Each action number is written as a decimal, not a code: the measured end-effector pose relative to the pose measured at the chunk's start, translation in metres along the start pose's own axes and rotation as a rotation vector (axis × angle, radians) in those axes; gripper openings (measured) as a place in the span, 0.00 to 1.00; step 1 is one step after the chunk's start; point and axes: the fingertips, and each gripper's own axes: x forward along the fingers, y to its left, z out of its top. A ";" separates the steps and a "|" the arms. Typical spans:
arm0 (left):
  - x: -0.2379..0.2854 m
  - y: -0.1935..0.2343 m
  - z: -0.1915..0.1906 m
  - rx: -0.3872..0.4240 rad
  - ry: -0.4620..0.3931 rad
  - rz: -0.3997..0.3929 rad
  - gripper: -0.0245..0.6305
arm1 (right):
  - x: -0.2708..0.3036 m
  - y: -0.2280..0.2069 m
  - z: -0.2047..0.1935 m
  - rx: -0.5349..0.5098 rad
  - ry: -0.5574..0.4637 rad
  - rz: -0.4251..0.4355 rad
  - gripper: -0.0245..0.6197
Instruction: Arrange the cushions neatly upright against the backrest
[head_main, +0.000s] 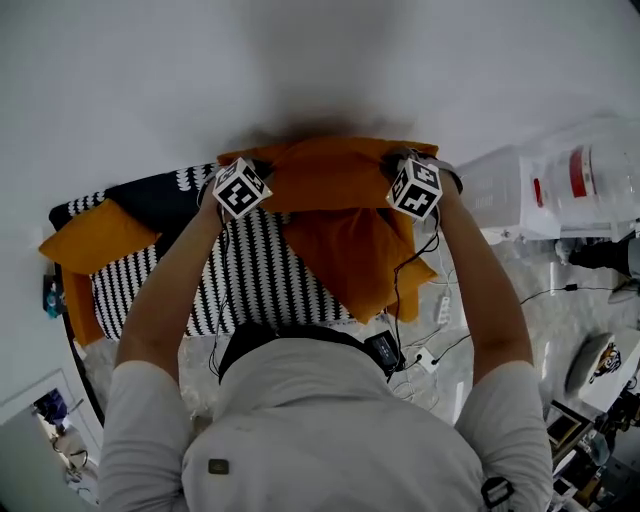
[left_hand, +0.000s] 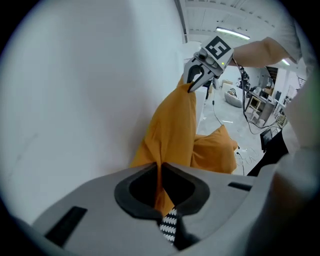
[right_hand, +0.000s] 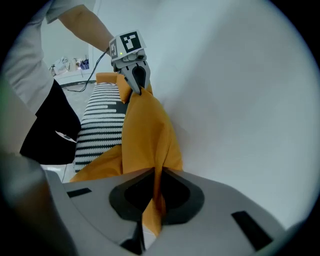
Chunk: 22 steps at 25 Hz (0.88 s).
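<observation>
Fabric of the orange cushion (head_main: 345, 210) is pinched at both upper corners. The left gripper (head_main: 262, 168) has its jaws clamped tight on the left corner, and the right gripper (head_main: 398, 162) on the right corner. The cushion hangs between them against the white wall (head_main: 300, 60), above the black-and-white striped seat (head_main: 245, 270). A second orange cushion (head_main: 95, 240) and a dark cushion (head_main: 160, 200) lie at the seat's left end.
</observation>
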 end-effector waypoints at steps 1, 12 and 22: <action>-0.010 0.001 -0.003 0.001 0.005 0.014 0.08 | -0.003 0.003 0.007 0.001 -0.017 -0.007 0.10; -0.120 0.018 -0.077 -0.032 0.065 0.135 0.08 | -0.018 0.036 0.123 -0.044 -0.150 -0.011 0.10; -0.200 0.021 -0.178 -0.064 0.074 0.160 0.08 | -0.012 0.096 0.231 -0.079 -0.182 0.007 0.10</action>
